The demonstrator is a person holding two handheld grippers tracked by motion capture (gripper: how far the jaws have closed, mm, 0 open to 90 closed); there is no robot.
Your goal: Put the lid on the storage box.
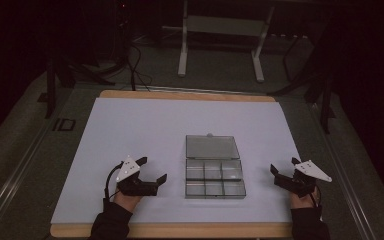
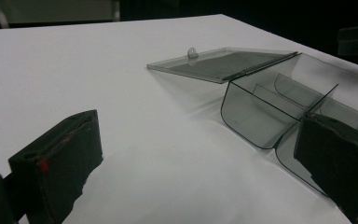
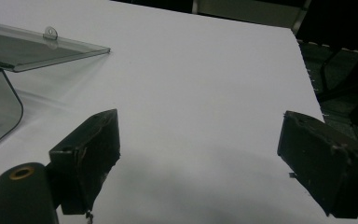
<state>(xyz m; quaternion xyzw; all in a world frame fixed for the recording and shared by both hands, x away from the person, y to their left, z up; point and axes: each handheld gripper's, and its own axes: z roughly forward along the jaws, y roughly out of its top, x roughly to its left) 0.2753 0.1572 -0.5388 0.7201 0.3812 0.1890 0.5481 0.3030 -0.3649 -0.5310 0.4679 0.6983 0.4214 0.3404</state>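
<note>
The clear smoky plastic compartment box near the desk's front edge lies lid-open, compartments empty; left gripper and right gripper flank it, jaws wide, holding nothing.

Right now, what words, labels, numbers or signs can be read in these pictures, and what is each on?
"ID": dark letters on the grey floor left of the table.
The clear compartment box, its open lid and both grippers bear no readable text.

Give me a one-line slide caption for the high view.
Open left gripper and right gripper flank an empty clear compartment box, lid folded back, on a white table.
</note>
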